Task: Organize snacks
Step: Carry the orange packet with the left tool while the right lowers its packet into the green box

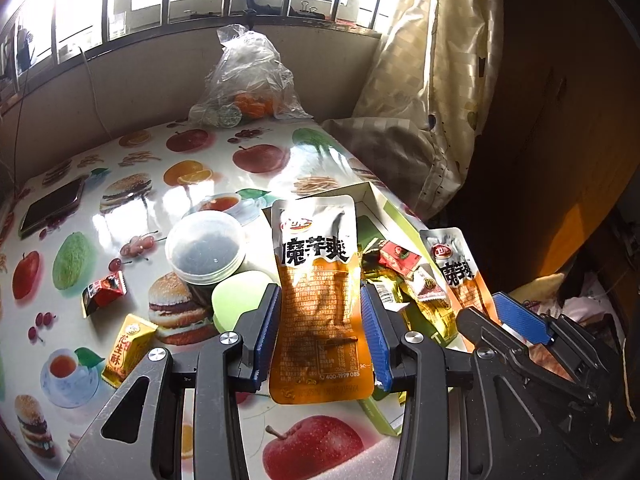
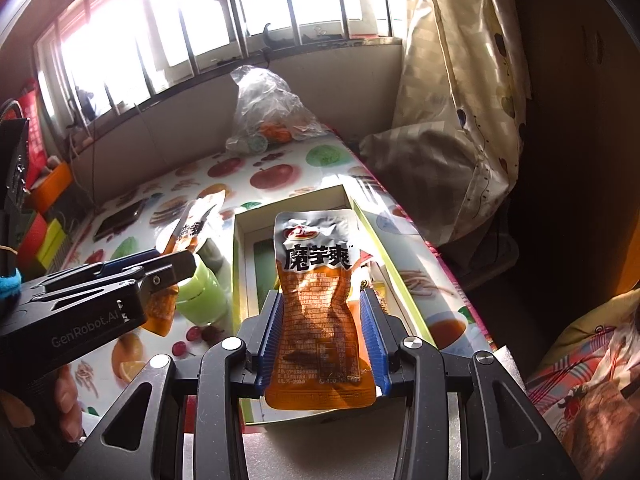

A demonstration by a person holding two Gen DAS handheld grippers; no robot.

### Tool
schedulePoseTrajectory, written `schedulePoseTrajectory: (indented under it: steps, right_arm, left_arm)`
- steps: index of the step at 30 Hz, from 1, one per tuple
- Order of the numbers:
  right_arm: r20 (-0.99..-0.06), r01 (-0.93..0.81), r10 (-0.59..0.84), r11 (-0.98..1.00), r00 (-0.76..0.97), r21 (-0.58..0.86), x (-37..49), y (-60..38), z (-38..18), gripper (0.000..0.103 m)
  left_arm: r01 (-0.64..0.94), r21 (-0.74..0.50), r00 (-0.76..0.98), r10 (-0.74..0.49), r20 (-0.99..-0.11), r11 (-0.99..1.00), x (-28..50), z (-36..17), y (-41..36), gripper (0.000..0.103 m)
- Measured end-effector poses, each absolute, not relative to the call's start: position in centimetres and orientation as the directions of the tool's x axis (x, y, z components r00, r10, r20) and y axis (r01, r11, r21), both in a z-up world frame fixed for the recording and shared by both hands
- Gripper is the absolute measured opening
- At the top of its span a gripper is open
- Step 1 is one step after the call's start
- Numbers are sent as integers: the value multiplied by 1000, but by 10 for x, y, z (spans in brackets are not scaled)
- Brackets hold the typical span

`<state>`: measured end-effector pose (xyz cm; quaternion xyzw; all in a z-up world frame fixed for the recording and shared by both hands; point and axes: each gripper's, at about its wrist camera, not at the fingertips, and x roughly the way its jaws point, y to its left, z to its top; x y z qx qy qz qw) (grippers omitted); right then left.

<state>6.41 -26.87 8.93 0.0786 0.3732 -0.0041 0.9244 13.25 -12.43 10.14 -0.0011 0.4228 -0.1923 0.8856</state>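
Gripping one orange pouch [image 1: 316, 300] in left gripper [image 1: 320, 336], another pouch [image 2: 320, 304] in right gripper [image 2: 322, 344], both above the box [image 2: 240, 240]. Risk: slick foil sliding out, missing the box.

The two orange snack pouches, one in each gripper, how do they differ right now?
The left gripper's pouch hangs over the box's near-left edge beside the lidded tub; the right gripper's pouch hangs over the open green box. Both are upright, same brand, each clamped between blue pads.
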Motion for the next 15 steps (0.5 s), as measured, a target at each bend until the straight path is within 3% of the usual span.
schedulePoseTrajectory:
  steps: [15]
  right_arm:
    - [-729, 96, 23, 988, 684, 121, 86, -284, 62, 37]
  left_arm:
    - [334, -169, 519, -331, -788, 927, 163, 72, -151, 41]
